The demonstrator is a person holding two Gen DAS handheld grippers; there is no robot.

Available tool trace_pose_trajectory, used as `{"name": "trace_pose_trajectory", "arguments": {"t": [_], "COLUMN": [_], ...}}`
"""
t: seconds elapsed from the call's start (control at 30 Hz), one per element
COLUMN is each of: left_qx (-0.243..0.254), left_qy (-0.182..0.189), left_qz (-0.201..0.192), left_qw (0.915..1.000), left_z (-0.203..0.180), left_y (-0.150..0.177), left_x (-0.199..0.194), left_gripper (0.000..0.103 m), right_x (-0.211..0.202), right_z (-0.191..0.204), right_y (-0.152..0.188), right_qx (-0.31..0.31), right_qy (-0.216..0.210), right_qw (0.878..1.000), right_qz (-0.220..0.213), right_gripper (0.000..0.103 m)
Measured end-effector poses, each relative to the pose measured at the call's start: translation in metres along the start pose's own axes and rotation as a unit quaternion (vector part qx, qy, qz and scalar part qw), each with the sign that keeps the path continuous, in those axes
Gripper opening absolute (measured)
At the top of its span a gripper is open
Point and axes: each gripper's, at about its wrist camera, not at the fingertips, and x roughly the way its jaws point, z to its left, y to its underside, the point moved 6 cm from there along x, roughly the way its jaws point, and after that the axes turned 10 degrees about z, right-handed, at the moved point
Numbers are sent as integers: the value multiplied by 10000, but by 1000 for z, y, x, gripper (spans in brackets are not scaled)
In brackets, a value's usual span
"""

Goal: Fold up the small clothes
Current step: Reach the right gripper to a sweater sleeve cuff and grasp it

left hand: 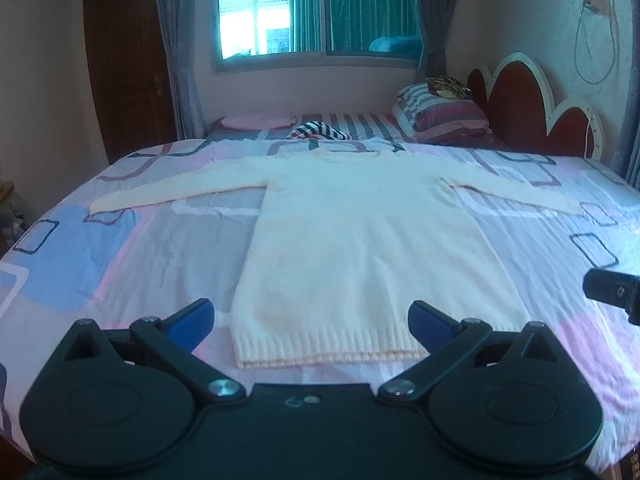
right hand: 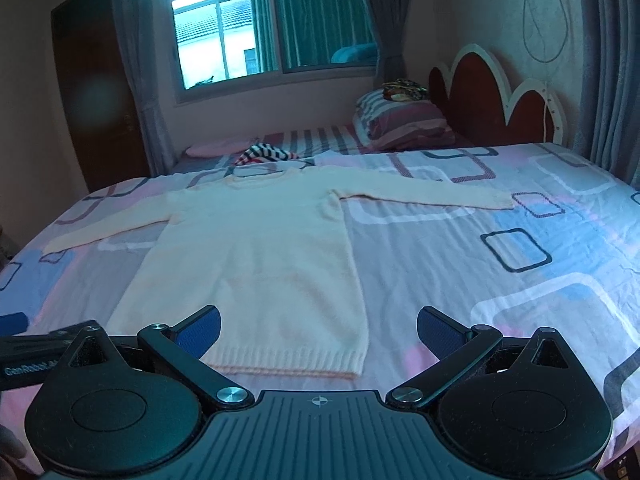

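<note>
Garment: a cream-white long-sleeved knit sweater (left hand: 360, 240) lies flat and face-up on the bed, both sleeves stretched out to the sides, its ribbed hem nearest the cameras and its round neckline toward the window.
Bedding: a pastel bedsheet printed with pink, blue and grey rounded rectangles (left hand: 120, 260) covers the mattress under the sweater.
Left gripper: the black two-finger left gripper with blue pads (left hand: 311, 322) hangs just short of the hem, its fingers spread wide and nothing between them; the hem's middle sits in the gap in the left wrist view.
Right gripper: the black right gripper with blue pads (right hand: 319, 330) hovers near the hem's right corner, fingers likewise spread apart and holding nothing; a part of it shows at the right edge of the left wrist view (left hand: 612, 292).
Neighbouring tool: the left gripper's dark body, lettered in white, shows at the lower left of the right wrist view (right hand: 36, 354).
Far side of bed: a small striped red, white and navy garment (left hand: 320, 131) lies crumpled beyond the sweater's neckline, near a flat pink cushion (left hand: 256, 122).
Head of bed: a striped pillow in grey, white and maroon (left hand: 440, 114) rests against a dark red scalloped headboard with white trim (left hand: 532, 108).
Backdrop: a sliding window with grey curtains (left hand: 316, 8) on the far wall, beside a dark wooden door (left hand: 124, 68).
</note>
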Motion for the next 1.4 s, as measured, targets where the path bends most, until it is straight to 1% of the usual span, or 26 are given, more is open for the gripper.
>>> {"name": "trace_pose_trajectory", "arguments": {"t": [0.13,0.23,0.43,0.67,0.8,0.87,0.93,0.97,1.03,1.1,1.17,1.23,1.3,1.4], "left_qx": [-178,-157,30,51,57,5,-108,-139,-92,-9,7,9,30,29], "left_qy": [136,172,-8,79,-86,-102,35,37,-50,16,-135,-193,-177,-345], "left_qz": [21,70,-23,31,-41,-17,19,33,18,53,61,98,133,158], "left_qw": [9997,9997,10000,10000,9999,9999,9999,9999,9999,10000,9999,9998,9997,9993], "left_z": [1,-2,-11,-8,-6,-4,-4,-4,-7,-12,-15,-15,-15,-12], "left_y": [-13,-20,-34,-52,-69,-80,-90,-96,-107,-115,-123,-130,-137,-147], "left_x": [13,23,35,67,82,91,100,104,114,125,137,151,166,186], "left_gripper": [103,103,103,103,103,103,103,103,103,103,103,103,103,103], "right_x": [10,18,36,61,79,90,102,106,114,123,133,145,159,182], "right_z": [-11,-18,-30,-54,-71,-83,-97,-104,-117,-130,-142,-156,-174,-208], "right_y": [-11,-19,-35,-55,-70,-81,-93,-100,-111,-122,-131,-139,-149,-162], "right_qx": [83,117,217,369,395,480,612,675,759,835,901,998,1123,1396], "right_qy": [116,171,262,473,639,697,771,785,850,918,946,967,1015,1067], "right_qw": [9999,9998,9994,9982,9972,9964,9951,9946,9934,9921,9912,9900,9880,9835], "right_qz": [5,15,27,-1,-41,-86,-109,-119,-161,-179,-224,-250,-308,-422], "right_gripper": [103,103,103,103,103,103,103,103,103,103,103,103,103,103]}}
